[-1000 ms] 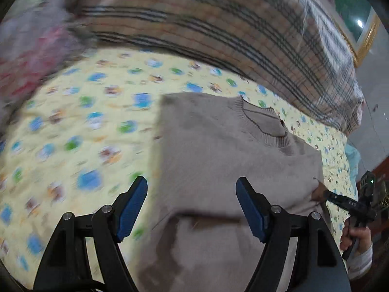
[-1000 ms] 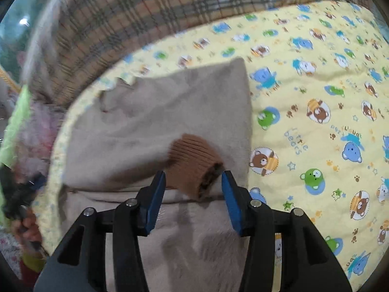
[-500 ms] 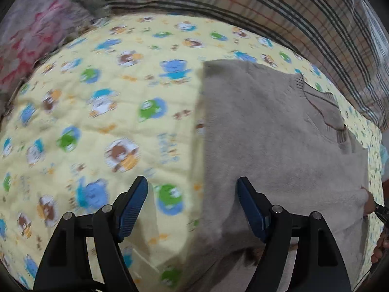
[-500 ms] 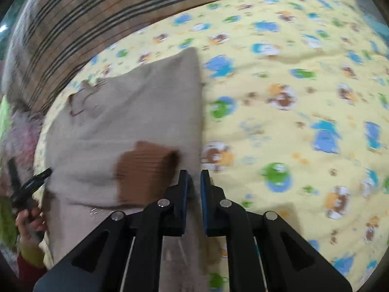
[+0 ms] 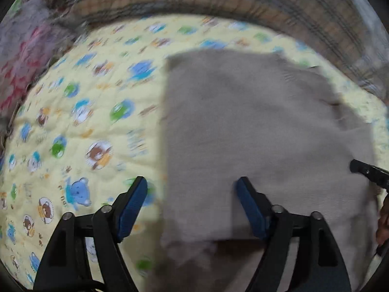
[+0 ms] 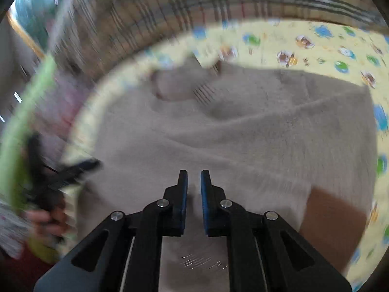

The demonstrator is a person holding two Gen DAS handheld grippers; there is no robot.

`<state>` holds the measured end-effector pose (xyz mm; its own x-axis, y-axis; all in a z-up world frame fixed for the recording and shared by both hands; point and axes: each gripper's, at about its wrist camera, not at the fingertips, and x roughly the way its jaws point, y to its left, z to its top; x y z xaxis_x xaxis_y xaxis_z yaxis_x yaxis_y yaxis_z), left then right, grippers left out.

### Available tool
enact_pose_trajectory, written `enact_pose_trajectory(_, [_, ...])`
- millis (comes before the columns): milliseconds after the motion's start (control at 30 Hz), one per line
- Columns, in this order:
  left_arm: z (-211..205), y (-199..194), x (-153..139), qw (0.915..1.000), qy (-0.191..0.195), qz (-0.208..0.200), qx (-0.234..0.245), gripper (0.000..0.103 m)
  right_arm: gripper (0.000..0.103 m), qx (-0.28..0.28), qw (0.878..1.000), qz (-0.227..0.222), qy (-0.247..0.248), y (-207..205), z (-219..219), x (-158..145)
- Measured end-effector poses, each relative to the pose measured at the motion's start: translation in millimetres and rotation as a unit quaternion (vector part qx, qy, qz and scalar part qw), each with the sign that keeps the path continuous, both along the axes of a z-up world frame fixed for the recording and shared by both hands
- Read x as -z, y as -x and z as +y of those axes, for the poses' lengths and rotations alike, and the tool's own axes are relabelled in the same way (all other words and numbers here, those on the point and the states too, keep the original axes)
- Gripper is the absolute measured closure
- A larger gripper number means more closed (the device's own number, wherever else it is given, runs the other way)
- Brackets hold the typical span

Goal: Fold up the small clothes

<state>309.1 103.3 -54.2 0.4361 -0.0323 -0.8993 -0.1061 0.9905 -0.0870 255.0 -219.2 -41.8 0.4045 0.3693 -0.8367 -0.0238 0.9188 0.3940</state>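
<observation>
Yellow quilted bedding (image 5: 80,126), printed with little bears, spreads out ahead of and to the left of my left fingers, and a plaid blanket (image 5: 218,2) is bunched along its far edge. On the bedding lies the beige knitted sweater (image 5: 255,126), the biggest thing I am working on: it is already folded in on one side, its straight left edge running just between my left fingers and its body stretching ahead and to the right of them. In the right wrist view the same sweater fills everything ahead of my right fingers, its neckline (image 6: 170,87) at the far end and a brown ribbed cuff (image 6: 335,219) lying on top of it, off to the right of those fingers.

My left gripper (image 5: 192,206) has just been opening and stands spread wide, hovering above the sweater's near left edge with nothing pinched. My right gripper (image 6: 193,194) has its fingers drawn nearly together with only a thin gap, and I see no cloth caught between them.

I judge the sleeves are tucked in and the lengthwise fold comes next. That calls for lowering my left fingers onto the near hem, pinching it, and having my right fingers open and take the other corner before lifting toward the neckline.
</observation>
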Motion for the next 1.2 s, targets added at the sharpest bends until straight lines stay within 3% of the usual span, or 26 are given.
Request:
enact_pose_trajectory(33, [9, 2, 2, 0.9998, 0.018, -0.005, -0.004, 0.017, 0.097, 0.003, 0.999, 0.029, 0.015, -8, -6, 16])
enact_pose_trajectory(100, [25, 7, -2, 0.9989, 0.043, -0.011, -0.014, 0.018, 0.097, 0.052, 0.998, 0.022, -0.012, -15, -40, 22])
enact_pose_trajectory(167, [36, 9, -10, 0.9987, 0.038, -0.019, -0.027, 0.02, 0.096, 0.136, 0.988, 0.012, 0.068, -12, -72, 11])
enact_pose_trajectory(200, [41, 9, -16, 0.9976, 0.056, -0.028, -0.032, 0.022, 0.093, 0.173, 0.982, -0.009, 0.069, -8, -90, 2])
enact_pose_trajectory(267, [46, 10, -26, 0.9936, 0.1, -0.048, -0.021, 0.021, 0.093, 0.197, 0.979, -0.047, -0.013, 0, -115, -9])
enact_pose_trajectory(300, [42, 6, -30, 0.9936, 0.1, -0.051, -0.014, 0.02, 0.093, 0.19, 0.98, -0.053, -0.03, 1, -117, -12])
enact_pose_trajectory(400, [24, -12, -16, 0.9997, 0.02, -0.011, -0.011, 0.022, 0.088, 0.138, 0.99, -0.019, 0.001, -10, -103, 0])
enact_pose_trajectory(467, [24, -11, -4, 0.9998, 0.014, 0.004, -0.012, 0.02, 0.088, 0.162, 0.986, 0.007, 0.034, -10, -110, 7])
enact_pose_trajectory(500, [30, -4, -6, 0.9997, 0.02, 0.0, -0.015, 0.02, 0.088, 0.179, 0.984, -0.002, 0.012, -2, -115, 3])
enact_pose_trajectory(567, [36, 13, -11, 0.9998, 0.012, 0.003, -0.015, 0.02, 0.085, 0.186, 0.982, -0.01, 0.018, 13, -115, -8])
enact_pose_trajectory(600, [41, 30, -17, 0.9997, 0.019, 0.003, -0.013, 0.021, 0.079, 0.18, 0.983, -0.02, 0.031, 30, -109, -20])
enact_pose_trajectory(700, [53, 90, -36, 0.9979, 0.063, -0.001, -0.011, 0.021, 0.043, 0.159, 0.986, -0.049, 0.011, 74, -103, -41])
enact_pose_trajectory(800, [53, 148, -43, 0.9971, 0.075, 0.0, -0.015, 0.021, 0.041, 0.136, 0.988, -0.075, -0.002, 136, -81, -60])
enact_pose_trajectory(967, [46, 245, -47, 0.9957, 0.092, 0.001, -0.014, 0.021, 0.041, 0.128, 0.988, -0.074, -0.043, 231, -63, -70])
enact_pose_trajectory(1133, [37, 323, -40, 0.9931, 0.115, 0.023, -0.007, 0.021, 0.041, 0.141, 0.987, -0.068, -0.042, 303, -52, -71])
enact_pose_trajectory(1200, [29, 349, -31, 0.9895, 0.141, 0.034, -0.007, 0.021, 0.041, 0.147, 0.986, -0.064, -0.049, 324, -51, -66])
